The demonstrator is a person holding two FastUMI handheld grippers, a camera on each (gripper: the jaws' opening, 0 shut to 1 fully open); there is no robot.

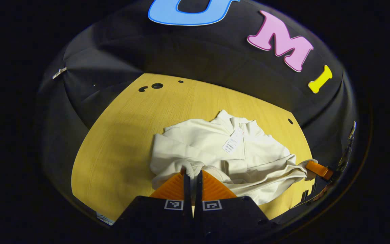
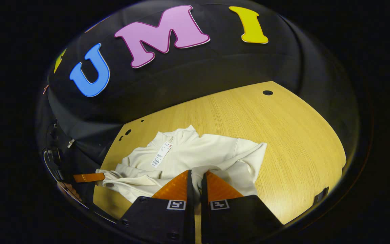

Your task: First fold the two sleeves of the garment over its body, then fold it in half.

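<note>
A cream garment (image 1: 215, 152) lies on the wooden table (image 1: 120, 142), collar toward the booth wall, with a white hang tag (image 1: 232, 142) on its chest. Both sleeves lie across the body. My left gripper (image 1: 192, 173) is shut on a ribbed edge at the garment's near side. In the left gripper view, the other gripper (image 1: 318, 169) grips the bunched fabric at the right edge. In the right gripper view, my right gripper (image 2: 196, 175) is shut on the garment's (image 2: 208, 152) near edge, and the left gripper (image 2: 88, 177) shows at the far left, holding the fabric.
The table top has small round holes near its far corners (image 1: 157, 85) (image 2: 267, 92). Bare wood (image 2: 289, 145) stretches to the right of the garment in the right gripper view. Black cloth walls close the table in at the back and sides.
</note>
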